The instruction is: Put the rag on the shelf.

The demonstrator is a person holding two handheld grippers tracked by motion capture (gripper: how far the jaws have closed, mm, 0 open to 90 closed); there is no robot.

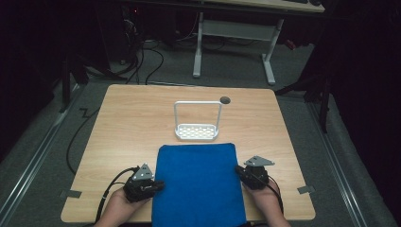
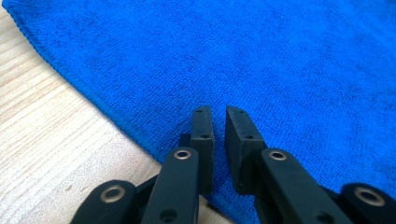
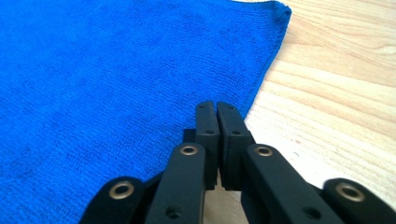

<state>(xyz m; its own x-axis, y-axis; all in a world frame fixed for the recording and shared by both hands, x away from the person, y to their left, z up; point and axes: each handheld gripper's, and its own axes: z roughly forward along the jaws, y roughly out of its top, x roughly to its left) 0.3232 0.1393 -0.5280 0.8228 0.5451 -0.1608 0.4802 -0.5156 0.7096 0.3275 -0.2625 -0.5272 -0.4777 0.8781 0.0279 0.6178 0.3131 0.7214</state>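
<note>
A blue towel [image 1: 198,184] lies flat on the near half of the wooden table [image 1: 127,118], its front edge hanging over the table's near edge. My left gripper [image 1: 158,185] sits at the towel's left edge, pointing inward. In the left gripper view its jaws [image 2: 219,112] hover over the towel [image 2: 280,56] with a narrow gap and nothing between them. My right gripper [image 1: 240,172] sits at the towel's right edge. In the right gripper view its jaws [image 3: 217,106] are pressed together just above the towel's border [image 3: 93,70], empty.
A white perforated rack [image 1: 197,131] with a tall loop handle stands just beyond the towel, mid-table. A dark round hole [image 1: 225,100] lies behind it. Bare wood [image 3: 336,93] flanks the towel on both sides. A white desk frame [image 1: 234,33] stands on the floor beyond.
</note>
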